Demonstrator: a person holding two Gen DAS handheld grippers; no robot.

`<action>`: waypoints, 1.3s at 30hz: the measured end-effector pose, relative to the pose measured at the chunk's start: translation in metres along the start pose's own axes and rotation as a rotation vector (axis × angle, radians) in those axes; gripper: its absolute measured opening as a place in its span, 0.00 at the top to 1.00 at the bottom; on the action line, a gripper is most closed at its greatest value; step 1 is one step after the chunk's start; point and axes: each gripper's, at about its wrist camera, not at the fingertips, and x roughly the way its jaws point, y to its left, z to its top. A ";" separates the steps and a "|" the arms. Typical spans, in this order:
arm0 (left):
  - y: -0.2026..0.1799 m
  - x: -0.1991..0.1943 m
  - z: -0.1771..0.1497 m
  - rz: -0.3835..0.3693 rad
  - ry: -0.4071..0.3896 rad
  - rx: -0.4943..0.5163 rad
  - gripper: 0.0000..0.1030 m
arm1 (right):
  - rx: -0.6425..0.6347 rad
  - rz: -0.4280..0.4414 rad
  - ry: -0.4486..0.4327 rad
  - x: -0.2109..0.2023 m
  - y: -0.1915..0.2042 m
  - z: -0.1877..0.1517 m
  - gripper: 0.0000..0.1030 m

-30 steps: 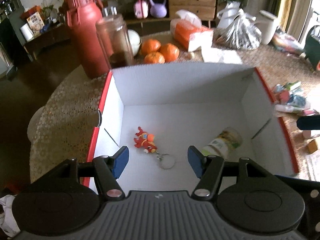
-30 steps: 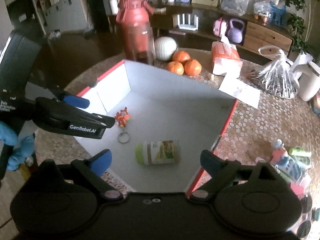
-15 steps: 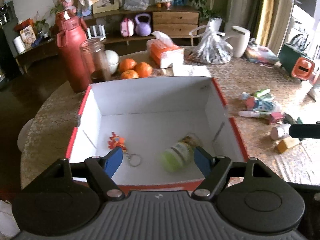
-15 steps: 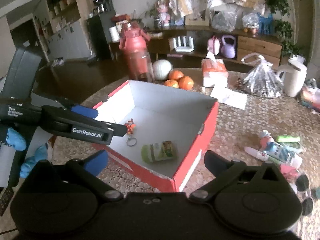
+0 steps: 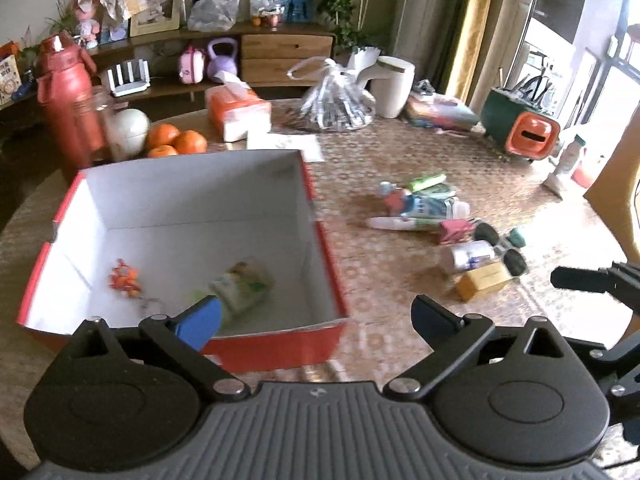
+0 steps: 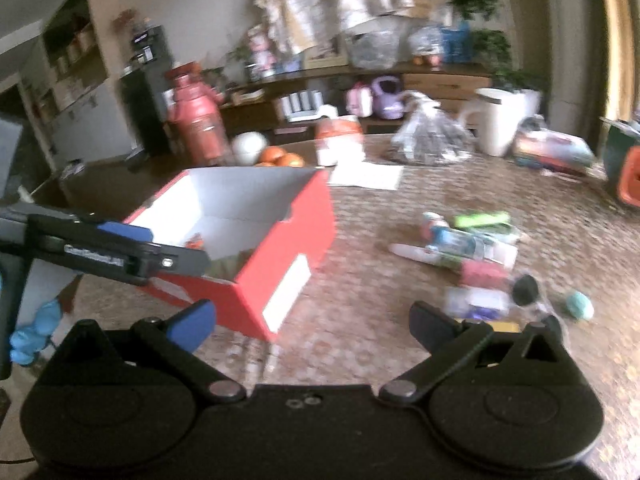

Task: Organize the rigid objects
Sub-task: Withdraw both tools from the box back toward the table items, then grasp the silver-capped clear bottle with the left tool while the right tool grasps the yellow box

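A red box with a white inside stands on the table. In it lie a green-capped bottle on its side and an orange keychain figure. My left gripper is open and empty, above the box's near right corner. My right gripper is open and empty, over the table right of the box. A pile of small items lies right of the box, with a yellow block, a small white jar and sunglasses.
Behind the box stand a red flask, a glass jar, oranges, a tissue pack, a plastic bag and a white pitcher. A green and orange container sits at the far right.
Both grippers have drawn back from the box and swung right toward the pile of small items. Both stay open. The bottle and keychain lie still in the box.
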 end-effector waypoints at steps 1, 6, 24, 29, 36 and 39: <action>-0.004 0.003 0.000 -0.005 0.001 -0.004 0.00 | 0.007 -0.018 -0.008 -0.002 -0.005 -0.004 0.00; -0.038 0.019 -0.002 -0.047 0.024 0.004 0.00 | 0.027 -0.115 -0.039 -0.011 -0.028 -0.026 0.00; -0.127 0.103 0.028 -0.069 0.195 -0.024 0.00 | 0.002 -0.217 -0.044 0.015 -0.077 -0.055 0.00; -0.140 0.126 0.041 -0.072 0.239 -0.040 0.00 | -0.009 -0.231 -0.012 0.033 -0.085 -0.061 0.01; -0.162 0.162 0.054 -0.063 0.305 -0.039 0.00 | -0.030 -0.228 0.014 0.054 -0.092 -0.062 0.01; -0.168 0.176 0.058 -0.051 0.333 -0.060 0.00 | -0.026 -0.225 0.026 0.064 -0.098 -0.062 0.01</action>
